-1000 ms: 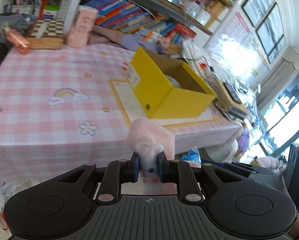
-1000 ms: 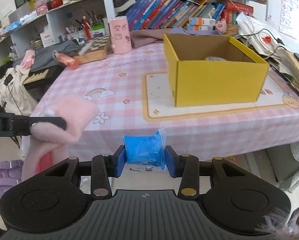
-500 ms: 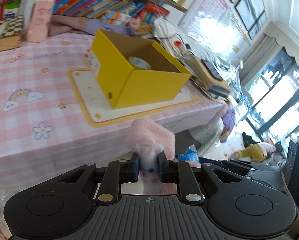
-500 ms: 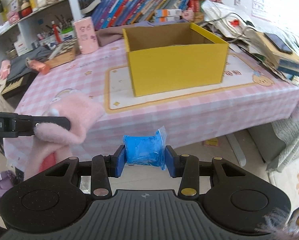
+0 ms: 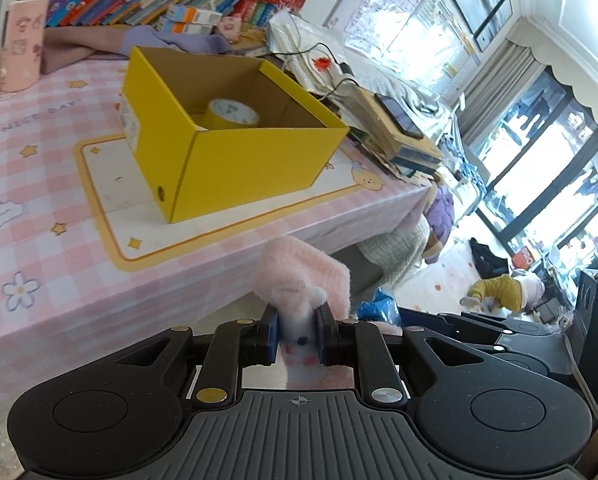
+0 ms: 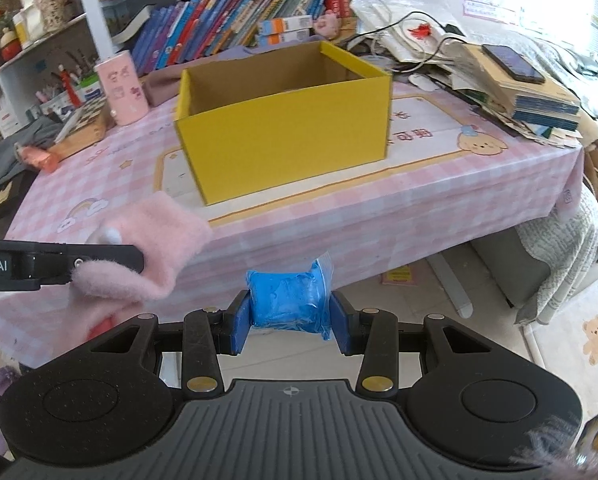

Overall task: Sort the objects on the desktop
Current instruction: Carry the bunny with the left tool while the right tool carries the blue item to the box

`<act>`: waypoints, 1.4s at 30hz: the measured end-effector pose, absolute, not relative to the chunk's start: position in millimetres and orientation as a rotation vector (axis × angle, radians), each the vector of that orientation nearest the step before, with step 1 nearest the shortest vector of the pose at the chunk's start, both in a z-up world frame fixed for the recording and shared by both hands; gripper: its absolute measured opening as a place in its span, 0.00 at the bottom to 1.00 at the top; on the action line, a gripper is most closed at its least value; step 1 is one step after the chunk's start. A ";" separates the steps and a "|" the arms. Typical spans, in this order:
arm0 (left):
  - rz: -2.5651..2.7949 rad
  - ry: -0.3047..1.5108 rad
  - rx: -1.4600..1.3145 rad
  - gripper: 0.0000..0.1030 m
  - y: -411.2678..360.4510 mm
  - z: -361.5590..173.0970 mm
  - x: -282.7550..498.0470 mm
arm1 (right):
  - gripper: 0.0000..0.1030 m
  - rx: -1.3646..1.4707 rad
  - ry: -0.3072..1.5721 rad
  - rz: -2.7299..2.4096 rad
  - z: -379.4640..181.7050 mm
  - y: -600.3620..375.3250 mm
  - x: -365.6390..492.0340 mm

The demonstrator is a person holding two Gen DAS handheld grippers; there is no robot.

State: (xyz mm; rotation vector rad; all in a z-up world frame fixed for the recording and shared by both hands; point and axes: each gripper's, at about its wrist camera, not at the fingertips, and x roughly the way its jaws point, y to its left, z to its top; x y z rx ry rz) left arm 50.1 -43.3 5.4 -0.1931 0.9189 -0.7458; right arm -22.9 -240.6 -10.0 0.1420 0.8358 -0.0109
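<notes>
- The table (image 6: 439,200), under a pink checked cloth, fills the far half of both my views; its near edge runs across ahead of my grippers, which both hang off it over the floor
- Open floor lies below and to the right of the table's front edge in my right wrist view, with a grey blanket-draped seat (image 6: 559,256) at the right
- The yellow box (image 5: 235,160) stands open-topped on a white mat with a yellow border (image 5: 111,200), back from the near edge; bare mat and cloth lie between its front wall and the edge
- To the box's right a stack of books and papers (image 6: 519,92) with a phone (image 6: 513,63) on top crowds the table's far right corner
- To the box's left stand a pink cylinder cup (image 6: 123,88) and a chessboard (image 6: 85,122), well apart from the box
- Inside the box a yellow roll of tape (image 5: 229,114) lies flat against the far left side
- My left gripper (image 5: 297,334) is clamped narrow on a fluffy pink glove (image 5: 303,280), or possibly a sock; its cuff stands up above the fingertips, with a small white pom on it
- My right gripper (image 6: 289,320) is closed on a blue packet in crinkled clear plastic (image 6: 287,300), squeezed between the blue pads, its sealed flap sticking up at the right
</notes>
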 end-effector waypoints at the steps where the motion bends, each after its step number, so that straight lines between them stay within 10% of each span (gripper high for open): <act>1: -0.749 0.918 -0.191 0.17 -46.5 5.5 51.4 | 0.37 0.143 0.838 -0.016 -10.4 -243.7 -22.1; 42: -0.578 0.756 -0.250 0.17 -134.1 39.7 120.3 | 0.37 0.115 0.756 0.246 20.1 -340.9 101.5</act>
